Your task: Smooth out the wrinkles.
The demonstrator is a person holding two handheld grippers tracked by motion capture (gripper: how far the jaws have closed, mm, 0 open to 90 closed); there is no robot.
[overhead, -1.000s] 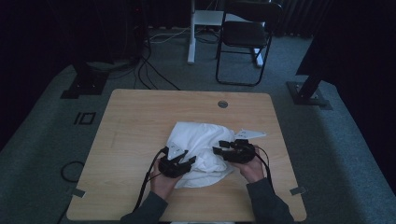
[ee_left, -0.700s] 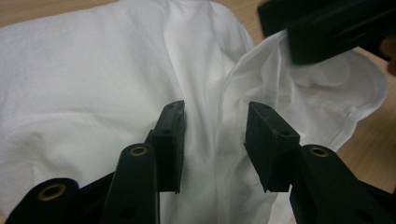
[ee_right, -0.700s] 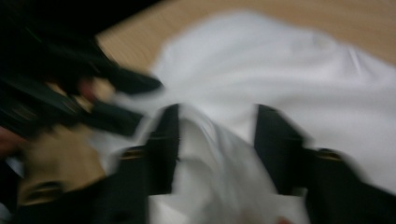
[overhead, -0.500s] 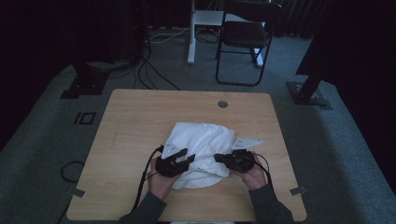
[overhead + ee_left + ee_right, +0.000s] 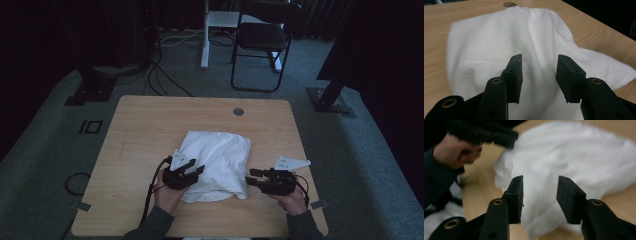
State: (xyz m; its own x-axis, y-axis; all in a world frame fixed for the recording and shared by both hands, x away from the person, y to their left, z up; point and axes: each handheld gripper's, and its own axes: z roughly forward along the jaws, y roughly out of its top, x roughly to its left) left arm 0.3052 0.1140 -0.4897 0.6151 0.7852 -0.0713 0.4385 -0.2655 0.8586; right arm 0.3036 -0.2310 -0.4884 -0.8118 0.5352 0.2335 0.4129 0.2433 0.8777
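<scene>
Nearest the person, the right gripper (image 5: 254, 179) has slid off the white cloth (image 5: 216, 162) to the bare wood at the cloth's near right corner, where half a second ago it sat over the fabric. Its jaws have just been opening after a brief pinch, and nothing lies between them now (its own view shows cloth ahead, not in the gap). The left gripper (image 5: 192, 170) rests over the cloth's near left part, jaws apart with fabric beneath, pressing nothing. The cloth lies folded into a compact bundle at the middle of the wooden table (image 5: 150, 130), so this fold looks finished and released. Beyond stands a black chair (image 5: 262, 37).
</scene>
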